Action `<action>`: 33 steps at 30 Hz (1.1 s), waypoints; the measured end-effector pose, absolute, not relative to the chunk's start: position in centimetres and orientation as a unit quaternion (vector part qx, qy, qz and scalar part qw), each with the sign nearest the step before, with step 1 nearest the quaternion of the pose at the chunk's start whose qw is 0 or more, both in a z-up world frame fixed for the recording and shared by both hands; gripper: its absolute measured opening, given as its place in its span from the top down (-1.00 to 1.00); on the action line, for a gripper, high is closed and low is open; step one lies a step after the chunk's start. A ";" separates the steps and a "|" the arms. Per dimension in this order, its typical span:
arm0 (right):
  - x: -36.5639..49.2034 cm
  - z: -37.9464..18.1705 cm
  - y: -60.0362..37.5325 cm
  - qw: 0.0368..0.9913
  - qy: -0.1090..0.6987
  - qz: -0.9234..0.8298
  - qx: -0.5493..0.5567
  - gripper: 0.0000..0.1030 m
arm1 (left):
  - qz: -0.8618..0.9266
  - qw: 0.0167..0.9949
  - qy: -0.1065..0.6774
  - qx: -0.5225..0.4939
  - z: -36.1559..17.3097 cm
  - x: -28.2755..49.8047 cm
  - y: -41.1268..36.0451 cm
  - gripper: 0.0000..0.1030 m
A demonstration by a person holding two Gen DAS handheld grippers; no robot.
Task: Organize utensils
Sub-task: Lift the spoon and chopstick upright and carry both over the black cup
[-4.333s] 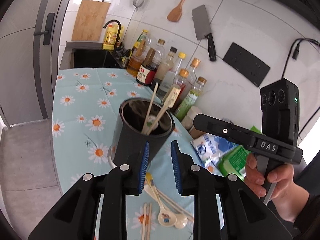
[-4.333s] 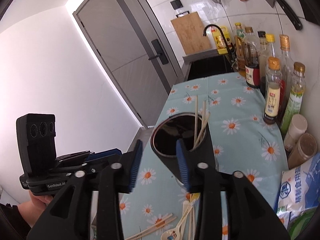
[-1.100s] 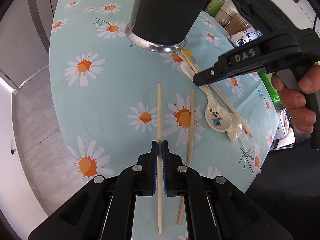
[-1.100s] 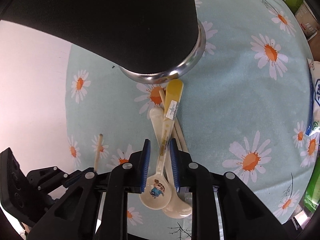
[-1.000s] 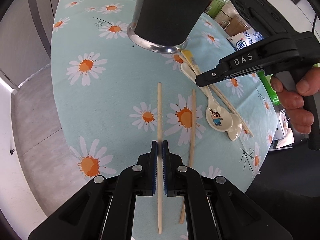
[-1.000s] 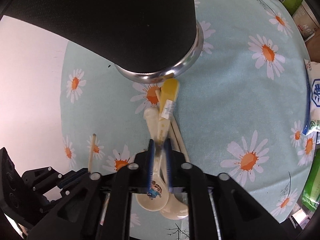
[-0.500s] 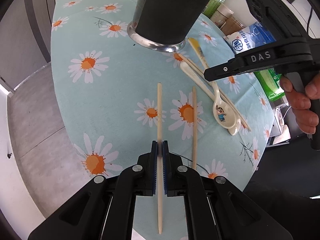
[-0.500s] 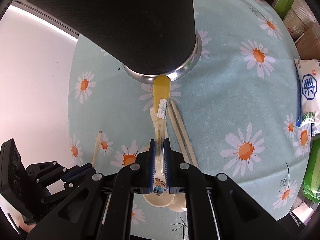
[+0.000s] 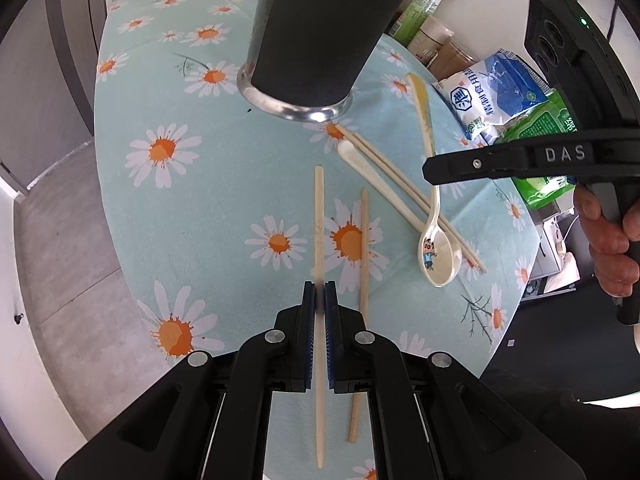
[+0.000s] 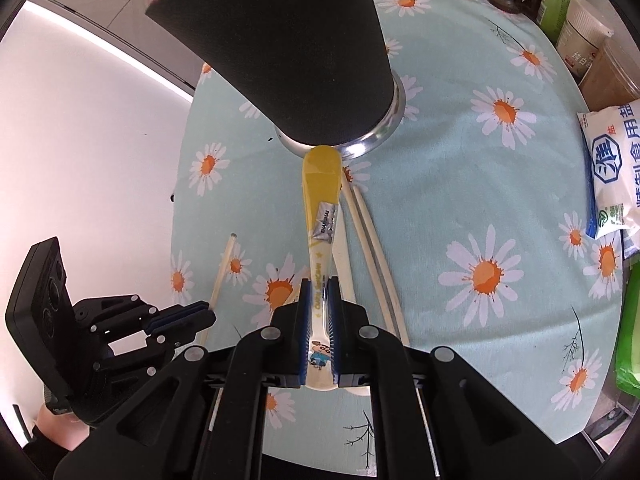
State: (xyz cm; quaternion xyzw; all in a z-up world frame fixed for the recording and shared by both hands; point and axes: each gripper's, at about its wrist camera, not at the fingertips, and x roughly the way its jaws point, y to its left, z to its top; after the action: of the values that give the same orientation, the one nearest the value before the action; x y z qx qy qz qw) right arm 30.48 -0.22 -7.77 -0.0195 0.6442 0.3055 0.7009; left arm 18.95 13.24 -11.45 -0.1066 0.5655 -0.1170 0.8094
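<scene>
Left gripper point(image 9: 319, 294): blue pads closed tight on a single wooden chopstick point(image 9: 319, 216), gripped partway along its length; the stick runs straight ahead between the pads, and its rear end shows below them. Whether it is lifted or touching the tablecloth point(image 9: 192, 208) cannot be told. Just to its right a second chopstick point(image 9: 363, 248) lies loose on the cloth, roughly parallel. Right gripper point(image 10: 319, 292): pads closed on the handle of a cream spoon with a cartoon print point(image 10: 320, 276); the bowl sits back between the fingers, and the yellow handle end with a small sticker points ahead at the metal base ring of the black utensil holder point(image 10: 304, 52). In the left wrist view this spoon hangs below the right gripper, tilted, its bowl above the cloth near the table's edge. Under and beside it a plain white spoon point(image 9: 372, 178) and a pair of chopsticks point(image 10: 372, 248) lie on the cloth, their far ends near the holder's base. The holder stands upright on the daisy-print cloth, ahead of both grippers. Further right: a blue-and-white salt bag point(image 10: 612, 168), a green packet point(image 9: 540, 128), jars and bottles point(image 10: 568, 4) along the table's far side. A hand point(image 9: 610, 248) grips the right tool's handle.
</scene>
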 end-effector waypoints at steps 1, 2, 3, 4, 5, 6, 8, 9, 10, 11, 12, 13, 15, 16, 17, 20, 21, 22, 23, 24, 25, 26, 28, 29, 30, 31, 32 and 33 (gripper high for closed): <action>30.5 -7.5 -0.5 0.702 0.642 0.309 -0.018 0.83 | -0.116 0.810 0.565 -0.106 -11.3 18.9 13.2 0.93; 30.4 -7.2 -0.8 0.703 0.639 0.312 -0.016 0.83 | -0.116 0.812 0.563 -0.105 -11.0 18.9 13.1 0.93; 30.3 -7.0 -1.1 0.704 0.635 0.316 -0.014 0.83 | -0.115 0.813 0.561 -0.104 -10.8 18.9 13.0 0.93; 30.2 -6.7 -1.3 0.705 0.633 0.319 -0.012 0.83 | -0.114 0.815 0.559 -0.103 -10.6 19.0 13.0 0.93; 30.2 -6.4 -1.6 0.706 0.630 0.323 -0.010 0.83 | -0.113 0.816 0.558 -0.103 -10.5 19.1 13.0 0.93; 30.1 -6.1 -1.9 0.708 0.626 0.326 -0.008 0.83 | -0.112 0.817 0.556 -0.102 -10.3 19.2 12.9 0.93; 30.0 -5.2 -2.7 0.711 0.619 0.333 -0.006 0.83 | -0.109 0.821 0.552 -0.102 -9.9 19.4 12.9 0.93; 29.9 -4.8 -3.0 0.714 0.614 0.337 -0.005 0.83 | -0.108 0.822 0.550 -0.102 -9.7 19.6 12.8 0.93; 30.0 -4.5 -3.3 0.716 0.610 0.340 -0.006 0.83 | -0.107 0.824 0.547 -0.102 -9.5 19.7 12.7 0.93; 29.9 -3.9 -3.7 0.719 0.603 0.344 -0.006 0.83 | -0.106 0.825 0.545 -0.102 -9.3 19.8 12.6 0.93; 29.8 -3.2 -4.3 0.722 0.597 0.349 -0.007 0.83 | -0.105 0.827 0.543 -0.101 -9.1 19.9 12.5 0.93; 29.7 -3.3 -3.9 0.725 0.593 0.351 -0.008 0.83 | -0.105 0.828 0.541 -0.101 -8.9 20.1 12.4 0.93; 29.6 -2.7 -4.0 0.730 0.581 0.360 -0.010 0.83 | -0.104 0.830 0.539 -0.099 -8.5 20.3 12.1 0.93; 29.7 -2.4 -4.3 0.732 0.576 0.364 -0.011 0.83 | -0.103 0.831 0.537 -0.098 -8.3 20.5 11.9 0.93; 29.7 -1.9 -4.4 0.735 0.570 0.367 -0.014 0.83 | -0.102 0.833 0.535 -0.096 -8.1 20.6 11.7 0.93; 29.5 -0.6 -4.7 0.742 0.554 0.378 -0.024 0.83 | -0.100 0.838 0.528 -0.098 -7.4 20.8 11.4 0.93; 29.5 -0.2 -4.8 0.745 0.548 0.381 -0.030 0.83 | -0.099 0.840 0.524 -0.099 -7.1 20.9 11.4 0.93; 29.4 0.1 -4.6 0.746 0.543 0.383 -0.033 0.83 | -0.098 0.842 0.521 -0.101 -6.8 21.1 11.3 0.93; 29.3 0.5 -4.6 0.748 0.538 0.387 -0.037 0.83 | -0.098 0.844 0.518 -0.103 -6.6 21.2 11.3 0.93; 29.3 0.8 -4.5 0.748 0.535 0.390 -0.040 0.83 | -0.096 0.847 0.513 -0.104 -6.3 21.3 11.3 0.93; 29.4 1.2 -4.5 0.750 0.531 0.393 -0.043 0.83 | -0.095 0.850 0.507 -0.107 -5.9 21.4 11.3 0.93; 29.5 1.4 -4.4 0.750 0.528 0.397 -0.045 0.83 | -0.095 0.852 0.502 -0.109 -5.5 21.5 11.2 0.93; 29.6 2.1 -4.3 0.752 0.520 0.403 -0.049 0.83 | -0.095 0.861 0.487 -0.112 -4.5 21.7 11.2 0.93; 29.8 2.4 -4.1 0.752 0.516 0.406 -0.050 0.83 | -0.095 0.864 0.481 -0.113 -4.0 21.8 11.1 0.93; 29.9 2.9 -4.1 0.753 0.512 0.410 -0.052 0.83 | -0.096 0.868 0.473 -0.115 -3.5 21.8 11.0 0.93; 30.0 3.3 -4.1 0.754 0.509 0.412 -0.053 0.83 | -0.096 0.873 0.464 -0.117 -2.9 21.9 11.0 0.93; 30.1 3.7 -4.0 0.754 0.506 0.415 -0.054 0.83 | -0.095 0.877 0.455 -0.119 -2.4 22.0 11.0 0.93; 30.3 4.1 -4.0 0.755 0.503 0.418 -0.054 0.83 | -0.095 0.882 0.445 -0.123 -1.9 22.0 11.0 0.93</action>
State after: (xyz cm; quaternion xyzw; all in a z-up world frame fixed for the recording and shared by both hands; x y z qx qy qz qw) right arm 30.30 -3.95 4.08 -0.0541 0.5025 0.4183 0.7547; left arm 22.01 11.04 -1.86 -0.1227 0.4446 -0.0948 0.8822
